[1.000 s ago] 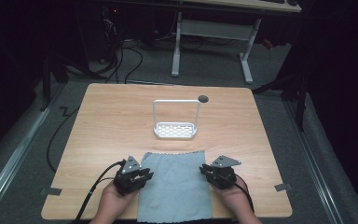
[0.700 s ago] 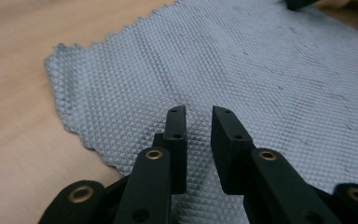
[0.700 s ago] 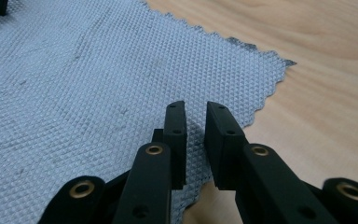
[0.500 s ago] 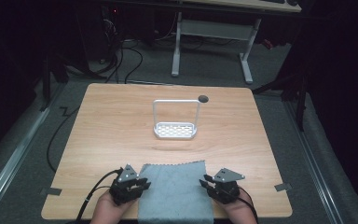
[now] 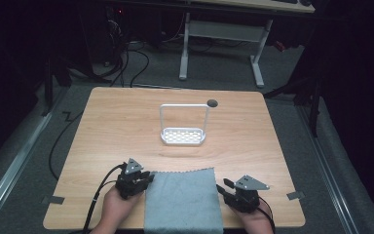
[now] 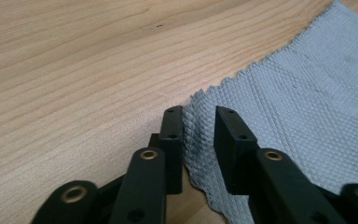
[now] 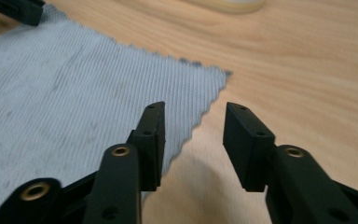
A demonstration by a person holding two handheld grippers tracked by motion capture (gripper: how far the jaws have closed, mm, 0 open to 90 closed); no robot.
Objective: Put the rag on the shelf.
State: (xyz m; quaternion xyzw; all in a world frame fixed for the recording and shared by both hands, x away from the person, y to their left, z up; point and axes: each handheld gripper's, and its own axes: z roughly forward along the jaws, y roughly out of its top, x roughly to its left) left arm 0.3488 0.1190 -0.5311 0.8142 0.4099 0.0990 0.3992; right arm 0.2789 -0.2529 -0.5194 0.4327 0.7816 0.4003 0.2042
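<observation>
The left tongs sit at the cloth's left edge near its far corner, jaws a little apart with a raised fold of the cloth between them; from the left gripper view I cannot tell whether the pads actually press on the fabric. The right tongs are at the cloth's right edge, and their jaws have just been opening: they stand apart, one jaw over the cloth's edge and the other over bare wood, gripping nothing.

The grey-blue cloth lies flat on the near part of the table, its near end hanging over the table's front edge between the person's two hands. Its far right corner rests smooth on the wood just ahead of the right tongs.

Beyond the cloth, well apart from it toward the middle of the table, stands a small white rack with a tall wire handle, and past that a dark round hole in the tabletop.

It looks to me like the cloth has been spread out and the right side is being let go. Next, I would guess, the left tongs need to release their fold too, or both need a fresh, even bite on matching corners before any fold.
</observation>
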